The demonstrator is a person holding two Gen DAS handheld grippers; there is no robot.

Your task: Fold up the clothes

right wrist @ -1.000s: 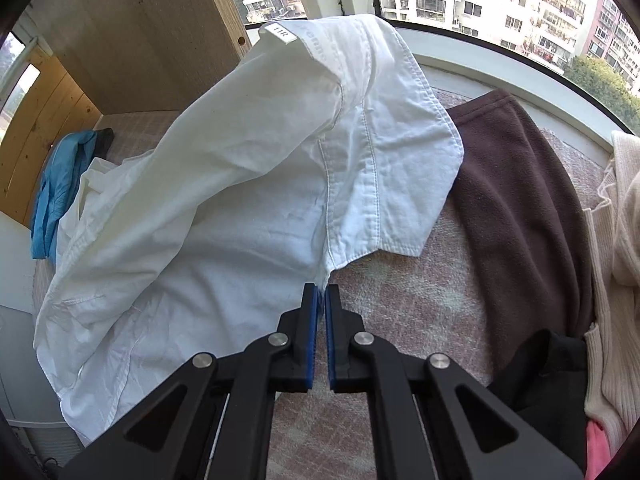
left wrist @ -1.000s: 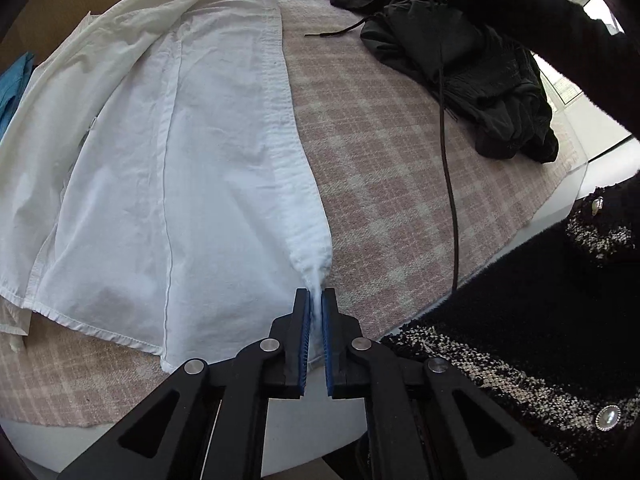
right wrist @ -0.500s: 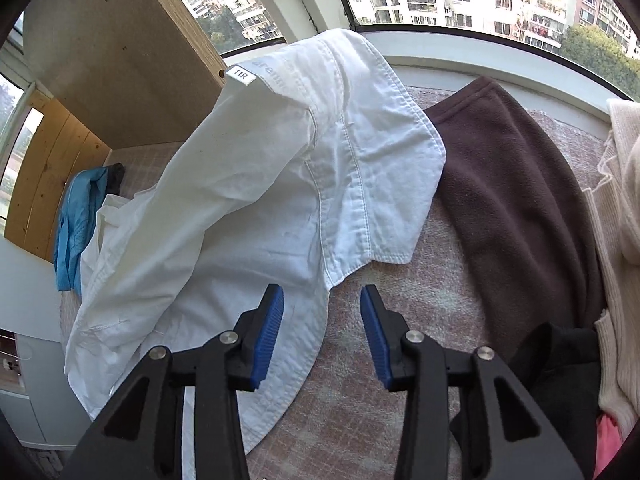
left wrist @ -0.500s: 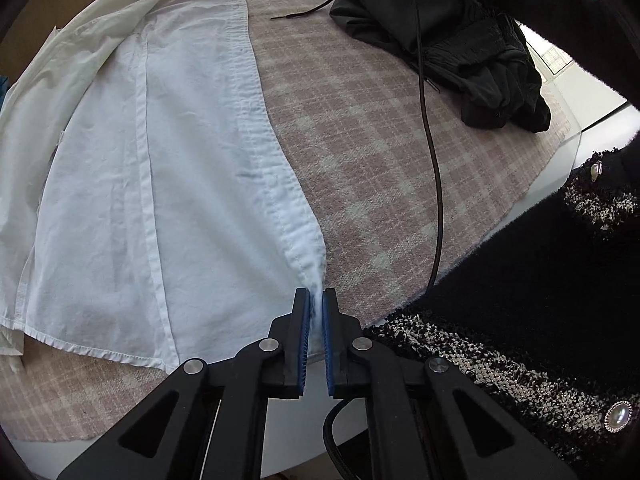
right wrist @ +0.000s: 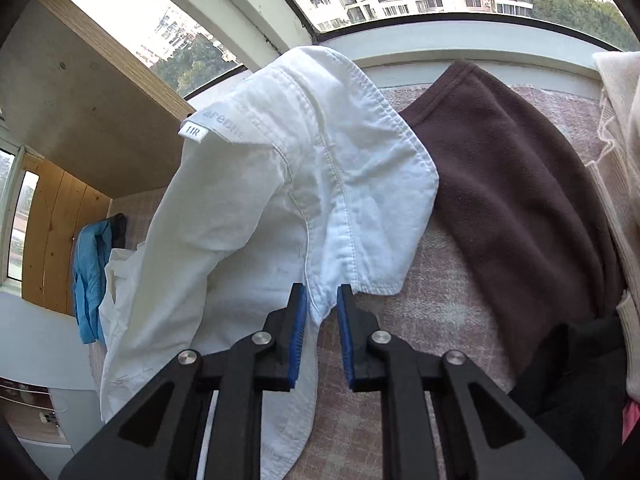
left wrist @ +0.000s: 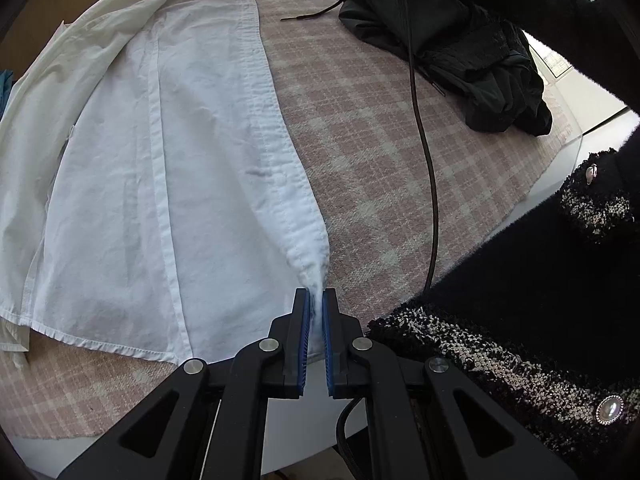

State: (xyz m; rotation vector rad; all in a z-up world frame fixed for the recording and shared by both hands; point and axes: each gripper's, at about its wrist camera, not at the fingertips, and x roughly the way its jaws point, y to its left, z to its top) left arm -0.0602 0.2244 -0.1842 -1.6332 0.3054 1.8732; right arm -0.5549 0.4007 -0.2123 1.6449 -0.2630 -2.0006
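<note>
Right hand-held gripper narrowed again, loosely straddling white cotton shirt collar; left hand-held gripper pinches hem.

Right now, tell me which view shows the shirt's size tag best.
The right wrist view: the white tag stands out at the collar of the white shirt, printing facing the camera. The left wrist view shows only the shirt's front panel and button placket, no tag.

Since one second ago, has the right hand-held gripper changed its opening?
Yes. The right hand-held gripper was shut on the white shirt placket, opened wide, and now stands narrower around the collar edge.
</note>
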